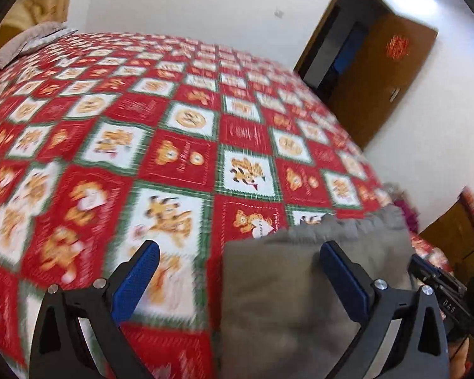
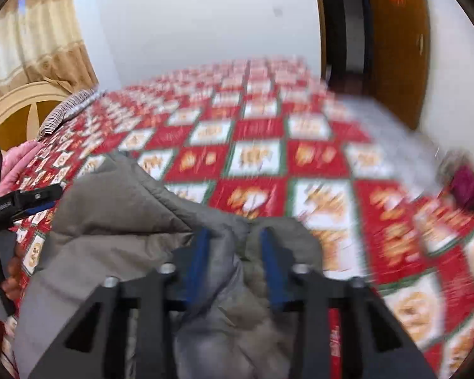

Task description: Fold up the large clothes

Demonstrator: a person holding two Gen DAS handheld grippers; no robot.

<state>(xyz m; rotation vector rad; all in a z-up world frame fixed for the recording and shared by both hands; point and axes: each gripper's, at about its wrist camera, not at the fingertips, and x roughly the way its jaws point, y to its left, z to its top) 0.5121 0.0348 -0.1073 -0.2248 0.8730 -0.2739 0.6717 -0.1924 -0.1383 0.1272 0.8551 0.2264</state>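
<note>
Spread across the bed, a red patchwork quilt [image 1: 180,158] is carrying the grey padded jacket [image 2: 117,230] at its near edge. I'm pinching a puffy fold in my right gripper [image 2: 233,246]; my left gripper [image 1: 237,271] is hanging wide open beside it. Soft, bulky, probably slippery, so I'm favouring seams and hems

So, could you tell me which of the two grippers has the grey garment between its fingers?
The right gripper: grey garment bunches between its narrowed fingers. The left gripper gapes wide, empty.

White walls [image 1: 180,3], brown door [image 1: 385,72], patterned bed [image 1: 173,126]
</note>
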